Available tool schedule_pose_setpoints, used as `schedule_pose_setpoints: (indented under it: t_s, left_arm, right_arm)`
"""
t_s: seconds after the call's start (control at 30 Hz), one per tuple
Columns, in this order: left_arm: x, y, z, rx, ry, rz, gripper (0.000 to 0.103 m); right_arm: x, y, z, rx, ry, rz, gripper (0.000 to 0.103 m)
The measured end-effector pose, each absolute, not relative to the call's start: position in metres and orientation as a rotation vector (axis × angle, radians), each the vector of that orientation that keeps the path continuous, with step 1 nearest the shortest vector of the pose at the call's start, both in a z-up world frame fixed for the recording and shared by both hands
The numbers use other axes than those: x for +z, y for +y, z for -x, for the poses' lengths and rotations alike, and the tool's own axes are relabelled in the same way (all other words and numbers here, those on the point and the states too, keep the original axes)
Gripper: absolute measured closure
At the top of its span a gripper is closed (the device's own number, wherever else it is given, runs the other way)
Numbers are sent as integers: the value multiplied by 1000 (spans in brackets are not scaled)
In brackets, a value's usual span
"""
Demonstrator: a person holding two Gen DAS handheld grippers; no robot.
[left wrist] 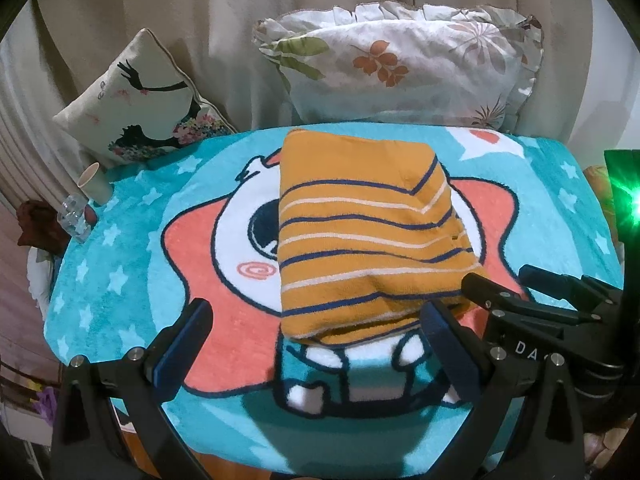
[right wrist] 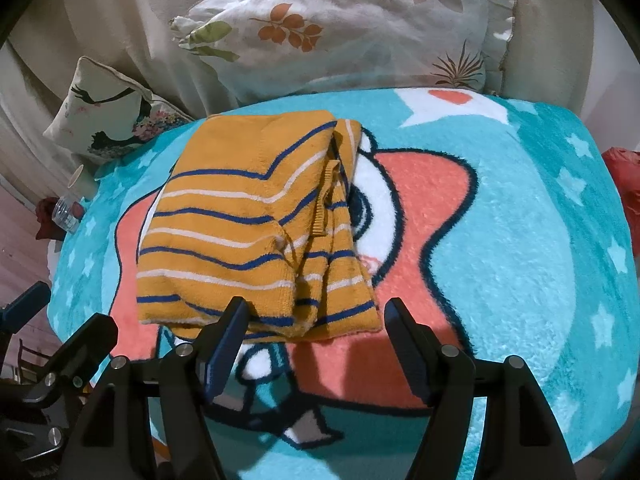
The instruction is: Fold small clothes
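A small mustard-yellow garment with blue and white stripes (left wrist: 360, 232) lies folded into a compact rectangle on a turquoise cartoon blanket (left wrist: 120, 272). It also shows in the right wrist view (right wrist: 248, 224). My left gripper (left wrist: 316, 320) is open and empty, its fingers either side of the garment's near edge. My right gripper (right wrist: 316, 320) is open and empty at the garment's near right corner. The right gripper also shows in the left wrist view (left wrist: 520, 284), beside the garment's right corner.
A floral pillow (left wrist: 400, 64) and a small printed cushion (left wrist: 136, 96) lean against a beige curtain behind the blanket. A paper cup (left wrist: 94, 182) and a clear glass (left wrist: 74, 216) stand at the blanket's far left edge. A red item (right wrist: 624, 184) lies off the right edge.
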State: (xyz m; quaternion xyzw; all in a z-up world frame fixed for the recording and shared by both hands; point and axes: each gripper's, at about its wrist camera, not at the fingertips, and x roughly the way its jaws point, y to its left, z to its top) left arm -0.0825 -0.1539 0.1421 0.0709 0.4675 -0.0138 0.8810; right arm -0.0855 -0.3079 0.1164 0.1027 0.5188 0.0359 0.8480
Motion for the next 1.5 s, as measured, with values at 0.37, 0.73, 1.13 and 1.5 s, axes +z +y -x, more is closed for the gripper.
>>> schedule_pose_setpoints:
  t_s: [0.37,0.73,1.13,1.5]
  left_arm:
    - [140,-144,81,-18,989,-128,0]
    - [138,-135,81,-6,999,-109,0]
    - [138,-133,81,-19,1006,-93,0]
    - [135,-131,81,-23,1012,-88,0]
  right_arm:
    - [115,-300,83,82,1095,-203,28]
    - [114,-285,84,93,1101,-186,27]
    - [114,-288,82,80,1102,-194,27]
    - [115,-301,81,30,1086,-222,26]
